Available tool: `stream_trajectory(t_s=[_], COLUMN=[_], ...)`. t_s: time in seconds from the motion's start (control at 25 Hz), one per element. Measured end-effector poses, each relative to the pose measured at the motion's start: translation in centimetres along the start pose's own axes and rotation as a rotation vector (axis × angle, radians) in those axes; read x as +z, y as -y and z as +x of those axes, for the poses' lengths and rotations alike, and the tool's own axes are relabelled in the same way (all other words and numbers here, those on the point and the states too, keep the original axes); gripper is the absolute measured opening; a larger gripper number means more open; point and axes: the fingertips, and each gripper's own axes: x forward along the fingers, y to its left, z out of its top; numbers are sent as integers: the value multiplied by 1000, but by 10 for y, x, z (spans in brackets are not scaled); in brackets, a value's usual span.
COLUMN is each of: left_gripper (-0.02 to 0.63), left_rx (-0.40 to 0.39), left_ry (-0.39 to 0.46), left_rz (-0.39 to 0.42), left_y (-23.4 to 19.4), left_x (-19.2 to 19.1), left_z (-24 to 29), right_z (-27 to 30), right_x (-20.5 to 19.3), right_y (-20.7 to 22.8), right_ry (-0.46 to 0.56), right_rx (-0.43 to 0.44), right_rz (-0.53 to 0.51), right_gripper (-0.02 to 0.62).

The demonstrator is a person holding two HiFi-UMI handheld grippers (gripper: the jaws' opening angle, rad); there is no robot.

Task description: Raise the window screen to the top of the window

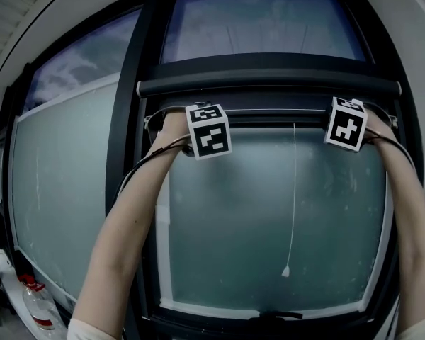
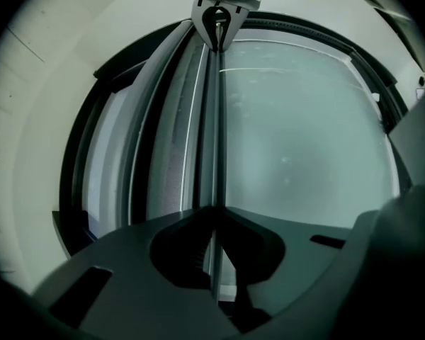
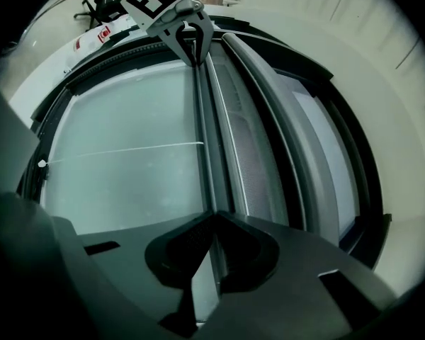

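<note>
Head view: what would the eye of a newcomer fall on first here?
Two bare arms reach upward, and the left gripper and right gripper each have jaws shut on the screen bar near the top. Below it, a thin white pull cord hangs over the frosted glass.

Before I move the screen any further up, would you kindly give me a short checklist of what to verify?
1. Left gripper shut on the screen bar: ok.
2. Right gripper shut on the same bar: ok.
3. Bar level between the two grippers: ok, in the head view.
4. Bar seated against the top housing: not ok; a strip of mesh shows between them.
5. Pull cord hanging clear of both grippers: ok.
</note>
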Motion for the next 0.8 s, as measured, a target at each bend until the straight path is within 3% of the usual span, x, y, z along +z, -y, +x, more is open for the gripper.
stream_trajectory(t_s=[0.32, 0.48, 0.8], left_gripper=[20, 18, 20], left_rx=[112, 174, 146], left_ry=[6, 18, 31], left_rz=[-40, -27, -4], left_y=[-49, -68, -75], left_x=[4, 4, 6], left_z=[7, 9, 9], right_z=[9, 8, 6], right_x=[-2, 5, 6], right_y=[40, 67, 74], right_ry=[-16, -12, 4], right_rx=[-53, -144, -146], right_rz=[77, 21, -9], right_gripper=[19, 19, 20])
